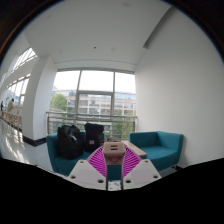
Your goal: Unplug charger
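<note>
My gripper [113, 155] is raised in the air and points across a lounge toward the windows. Its two white fingers with magenta pads [98, 162] close in on a small tan block, the charger [113, 148], held between the fingertips. Both pads touch its sides. No socket or cable shows in this view. The charger's underside is hidden by the fingers.
A teal sofa [160, 148] stands ahead on the right against a white wall [185, 90]. Two black backpacks [70, 138] rest on another teal seat on the left. Large windows [95, 100] with a railing lie beyond, and a corridor runs off to the left.
</note>
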Available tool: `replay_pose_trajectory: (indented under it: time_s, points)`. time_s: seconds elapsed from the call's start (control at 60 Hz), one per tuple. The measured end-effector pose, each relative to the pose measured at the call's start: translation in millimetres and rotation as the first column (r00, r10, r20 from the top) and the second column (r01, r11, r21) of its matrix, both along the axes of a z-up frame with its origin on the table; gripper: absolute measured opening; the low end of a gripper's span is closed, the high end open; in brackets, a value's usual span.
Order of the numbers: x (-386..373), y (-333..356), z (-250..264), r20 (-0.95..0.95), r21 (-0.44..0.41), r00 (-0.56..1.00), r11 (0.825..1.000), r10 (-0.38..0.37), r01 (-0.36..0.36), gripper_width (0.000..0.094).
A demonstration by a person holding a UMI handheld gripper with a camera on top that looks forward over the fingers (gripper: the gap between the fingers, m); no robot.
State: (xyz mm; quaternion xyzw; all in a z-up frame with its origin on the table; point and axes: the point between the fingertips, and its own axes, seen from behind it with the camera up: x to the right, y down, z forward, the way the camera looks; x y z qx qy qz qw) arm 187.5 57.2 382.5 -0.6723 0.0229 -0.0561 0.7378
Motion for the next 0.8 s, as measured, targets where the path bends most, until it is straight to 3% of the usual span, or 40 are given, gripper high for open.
replay_pose_trajectory:
  time_s: [0.067, 0.1, 0.183, 0.233, 0.317, 0.467, 0.517, 0.6, 0.667, 0.717, 0.767, 0.8]
  points:
    - [53, -28, -14, -0.023, -0.054, 0.998, 0.997, -0.055, 0.053, 0.0161]
    - [74, -19, -47, -0.022, -0.086, 0.997, 0.994, -0.074, 0.072, 0.0161]
    - [112, -11, -118, -0.036, -0.233, 0.993, 0.967, -0.117, 0.105, 0.0161]
    - [121, -16, -181, -0.045, -0.316, 0.991, 0.943, -0.128, 0.107, 0.0161]
    - [143, -16, -226, -0.073, -0.397, 0.989, 0.914, -0.13, 0.091, 0.0162]
    - [145, -7, -302, -0.066, -0.469, 0.993, 0.882, -0.097, 0.055, 0.0186]
    - [145, -5, -324, -0.081, -0.509, 0.992, 0.86, -0.098, 0.044, 0.0202]
    - [137, -3, -357, -0.116, -0.593, 0.989, 0.805, -0.091, 0.005, 0.023]
    - [136, -3, -374, -0.143, -0.629, 0.985, 0.777, -0.1, -0.013, 0.0246]
    - [136, -1, -372, -0.151, -0.618, 0.983, 0.786, -0.109, -0.008, 0.0261]
    - [139, -3, -373, -0.142, -0.63, 0.983, 0.777, -0.119, 0.003, 0.0286]
    - [141, -2, -372, -0.137, -0.626, 0.982, 0.78, -0.127, 0.014, 0.0303]
